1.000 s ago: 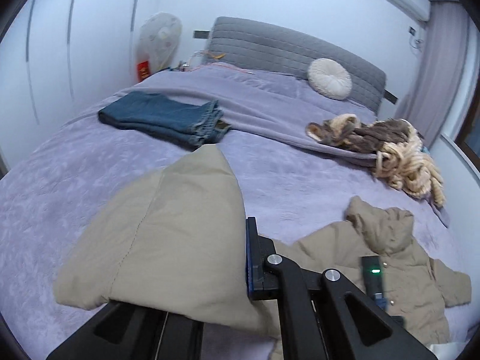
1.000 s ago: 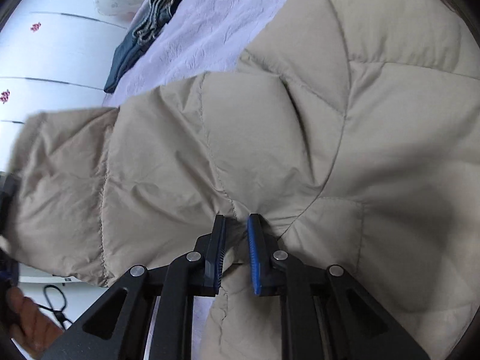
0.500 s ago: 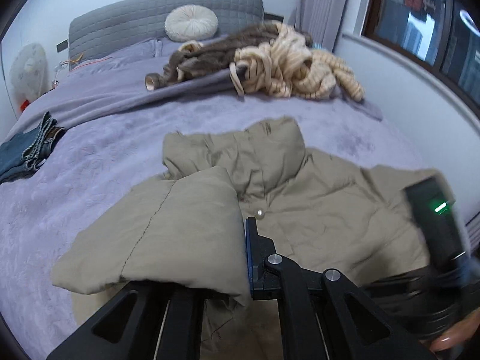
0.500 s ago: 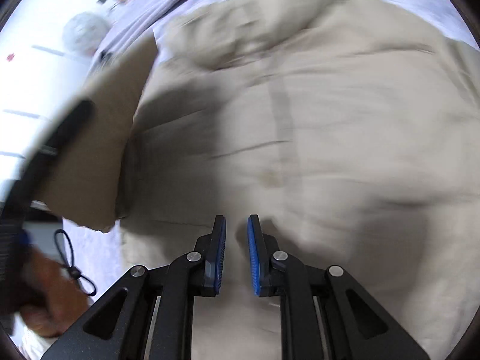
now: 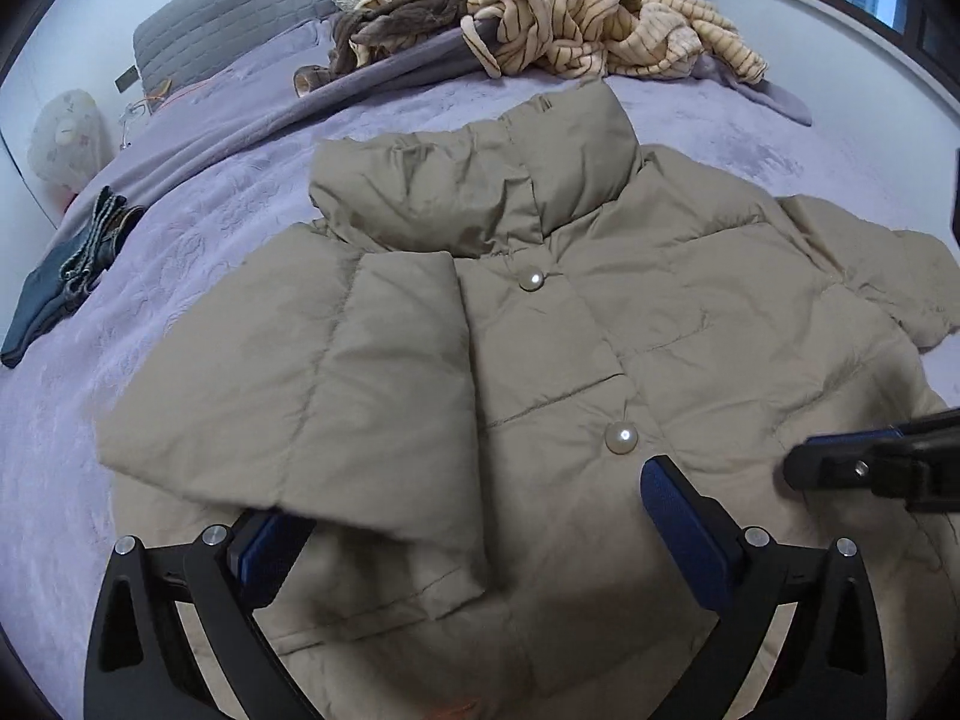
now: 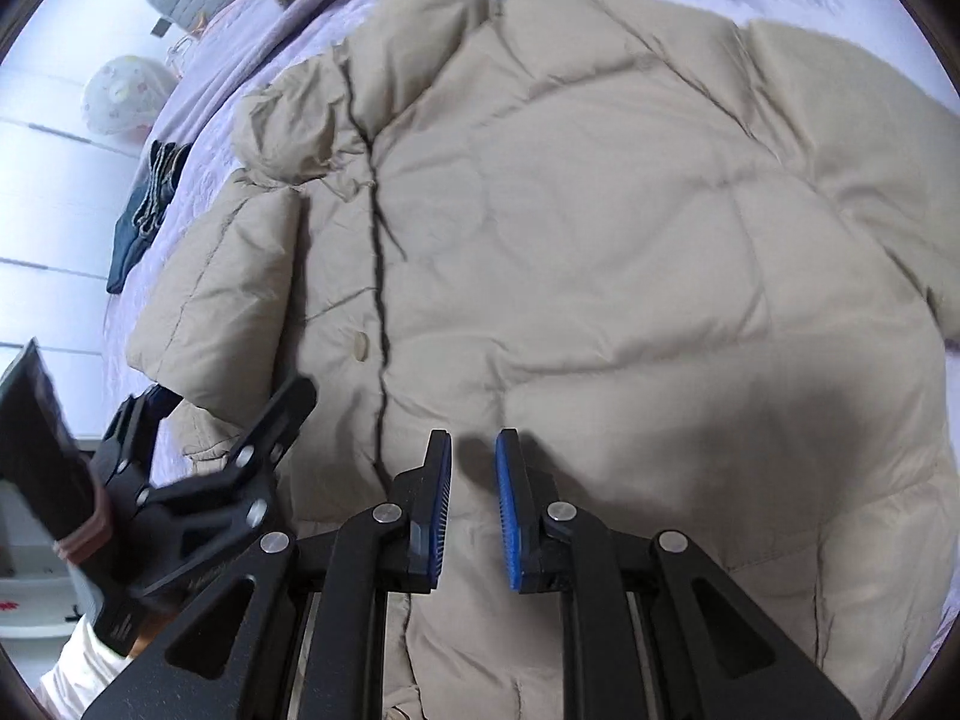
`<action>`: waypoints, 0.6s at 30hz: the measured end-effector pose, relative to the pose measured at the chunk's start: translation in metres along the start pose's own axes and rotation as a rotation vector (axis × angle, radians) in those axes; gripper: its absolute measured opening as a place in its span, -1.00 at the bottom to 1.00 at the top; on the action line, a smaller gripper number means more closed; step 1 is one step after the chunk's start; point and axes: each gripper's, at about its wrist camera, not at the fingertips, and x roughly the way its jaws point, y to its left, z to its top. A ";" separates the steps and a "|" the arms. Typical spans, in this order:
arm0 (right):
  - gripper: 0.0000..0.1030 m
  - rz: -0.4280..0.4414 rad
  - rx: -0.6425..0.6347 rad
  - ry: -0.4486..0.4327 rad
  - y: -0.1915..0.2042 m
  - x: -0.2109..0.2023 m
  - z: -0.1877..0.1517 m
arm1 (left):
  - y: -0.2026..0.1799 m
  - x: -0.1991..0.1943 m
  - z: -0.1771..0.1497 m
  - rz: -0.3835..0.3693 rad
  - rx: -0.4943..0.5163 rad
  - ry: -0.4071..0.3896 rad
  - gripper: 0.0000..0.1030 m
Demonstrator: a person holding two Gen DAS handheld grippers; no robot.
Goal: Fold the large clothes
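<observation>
Both tools [image 5: 474, 546] [image 6: 473, 504] empty over jacket [image 5: 600, 330]

Jacket [image 5: 600, 330] flat on the bed [image 5: 180, 228] (one sleeve [image 5: 312, 372] across its front), jeans [image 5: 66, 282] far left, heaped clothes [image 5: 570, 6] behind.

Soft, even indoor light; cool daylight tint on the bed [image 5: 750, 138]. Diffuse gripper shadows on the jacket [image 6: 600, 240]. Glints on two pearl buttons [image 5: 621, 438]. Strong fisheye curvature, dark vignetted corners. Slight motion blur at the lower left of the right wrist view.
</observation>
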 end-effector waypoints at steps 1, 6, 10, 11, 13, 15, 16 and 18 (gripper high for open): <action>-0.33 -0.009 -0.027 -0.010 0.006 -0.003 0.000 | 0.013 -0.010 -0.001 -0.002 -0.020 -0.014 1.00; 0.70 -0.058 -0.291 -0.107 0.082 -0.011 0.005 | 0.111 -0.044 -0.022 0.075 -0.275 -0.048 0.68; 0.70 -0.168 -0.585 -0.139 0.145 0.005 -0.017 | 0.185 -0.022 -0.049 0.150 -0.498 0.059 0.40; 0.70 -0.209 -0.650 -0.139 0.158 0.014 -0.024 | 0.194 -0.016 -0.054 0.150 -0.527 0.075 0.40; 0.70 -0.284 -0.768 -0.148 0.186 0.037 -0.031 | 0.201 -0.002 -0.064 0.177 -0.542 0.106 0.40; 0.70 -0.329 -0.823 -0.186 0.201 0.052 -0.029 | 0.198 0.010 -0.070 0.197 -0.534 0.125 0.40; 0.68 -0.346 -0.813 -0.206 0.202 0.055 -0.024 | 0.194 0.014 -0.070 0.202 -0.532 0.130 0.40; 0.68 -0.343 -0.701 -0.247 0.184 0.045 -0.007 | 0.190 0.017 -0.072 0.208 -0.529 0.131 0.41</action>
